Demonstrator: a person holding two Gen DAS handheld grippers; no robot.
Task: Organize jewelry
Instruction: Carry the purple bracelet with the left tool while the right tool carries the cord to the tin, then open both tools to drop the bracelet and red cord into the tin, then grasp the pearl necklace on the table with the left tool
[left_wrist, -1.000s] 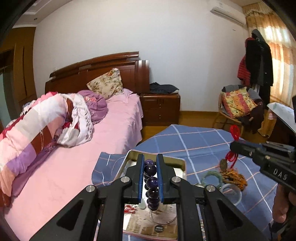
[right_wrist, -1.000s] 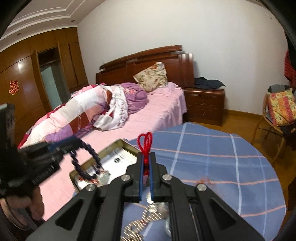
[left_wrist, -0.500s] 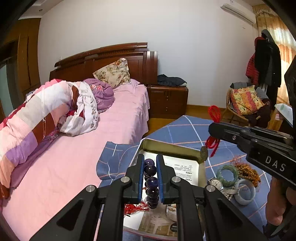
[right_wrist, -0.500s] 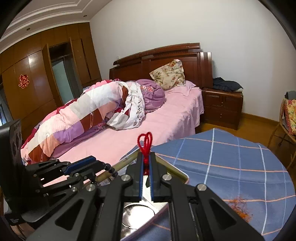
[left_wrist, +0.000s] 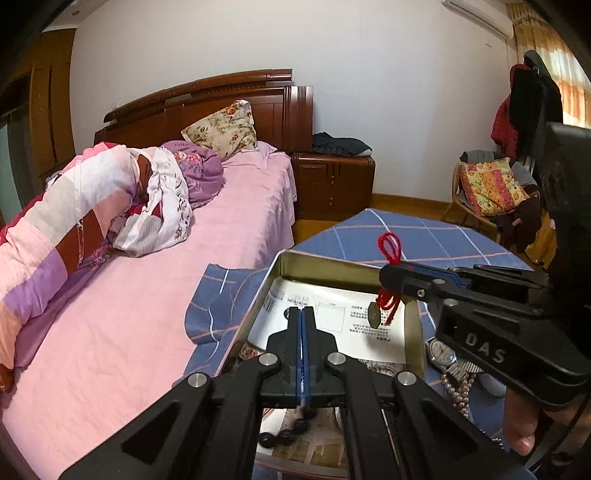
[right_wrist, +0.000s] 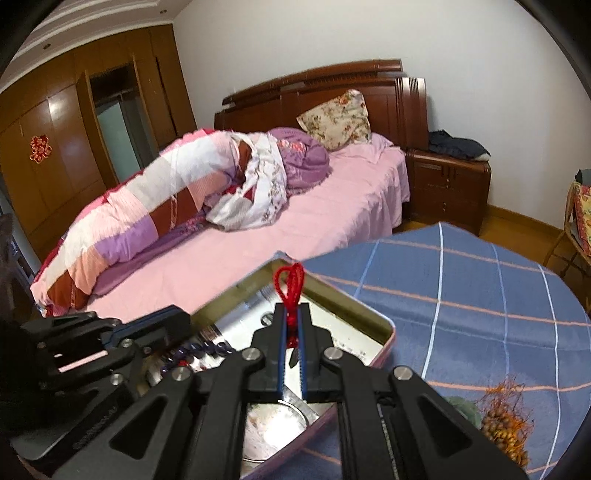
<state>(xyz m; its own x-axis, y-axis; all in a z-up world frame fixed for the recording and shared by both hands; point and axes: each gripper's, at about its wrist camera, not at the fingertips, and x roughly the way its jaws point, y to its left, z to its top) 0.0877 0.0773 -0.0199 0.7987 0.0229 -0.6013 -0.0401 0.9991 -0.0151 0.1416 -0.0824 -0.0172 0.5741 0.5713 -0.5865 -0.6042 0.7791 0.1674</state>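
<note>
Red cord (left_wrist: 388, 248) looped, dark flat pendant (left_wrist: 373, 315) dangling

The purple bead bracelet (left_wrist: 286, 435) showed only a few beads below the left gripper (left_wrist: 301, 317), the rest hidden under its black frame. The pendant (right_wrist: 294, 355) on the red cord (right_wrist: 290, 284) was mostly covered by the right gripper (right_wrist: 291, 314) and too small to identify. The wristwatch (left_wrist: 441, 352) and pearl strand (left_wrist: 458, 391) were partly hidden behind the right gripper's body.
</note>
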